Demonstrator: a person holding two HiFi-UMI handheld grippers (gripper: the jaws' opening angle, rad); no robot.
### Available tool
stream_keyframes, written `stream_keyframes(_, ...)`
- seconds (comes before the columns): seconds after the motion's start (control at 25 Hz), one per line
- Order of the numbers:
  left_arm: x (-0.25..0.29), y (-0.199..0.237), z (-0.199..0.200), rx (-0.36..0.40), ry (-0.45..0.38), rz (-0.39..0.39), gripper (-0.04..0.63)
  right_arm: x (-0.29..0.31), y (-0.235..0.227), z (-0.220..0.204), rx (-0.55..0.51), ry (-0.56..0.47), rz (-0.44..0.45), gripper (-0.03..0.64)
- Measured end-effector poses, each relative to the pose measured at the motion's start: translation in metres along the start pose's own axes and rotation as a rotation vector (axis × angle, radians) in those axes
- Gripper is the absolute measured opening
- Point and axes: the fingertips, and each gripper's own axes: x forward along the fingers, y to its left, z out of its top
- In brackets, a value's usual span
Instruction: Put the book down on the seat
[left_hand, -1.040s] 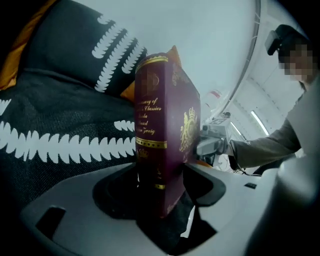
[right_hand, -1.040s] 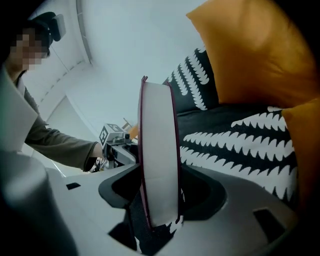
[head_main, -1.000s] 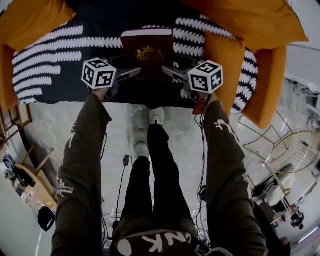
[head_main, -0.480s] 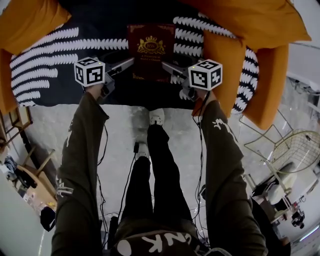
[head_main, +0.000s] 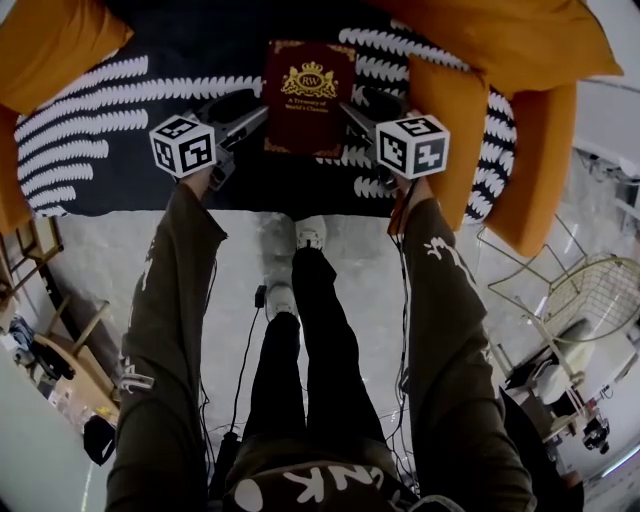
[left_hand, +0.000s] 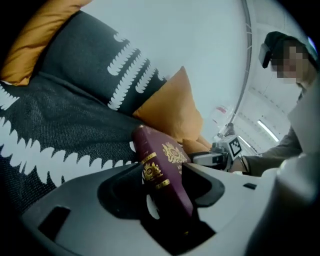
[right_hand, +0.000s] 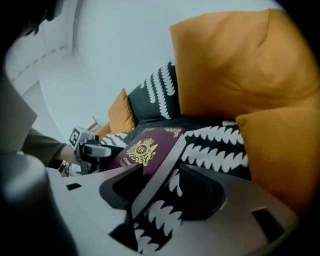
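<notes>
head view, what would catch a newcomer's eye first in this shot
A dark red, gold-crested book is held at the top centre, clamped by its side edges between the left gripper and the right gripper, whose jaws have both just been closing slightly on it. Under it spreads the dark, white-striped seat, flanked by bright orange cushions.

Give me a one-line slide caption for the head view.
A maroon book held nearly flat over the black-and-white seat by the left gripper and right gripper, jaws just tightened, orange cushions alongside.
</notes>
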Motion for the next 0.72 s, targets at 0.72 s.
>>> stream_keyframes(0.72,-0.098,-0.180,0.170,0.619,-0.387,0.010,0.081,-0.144,0.144,0.151,-0.419,-0.476,0.071,0.155)
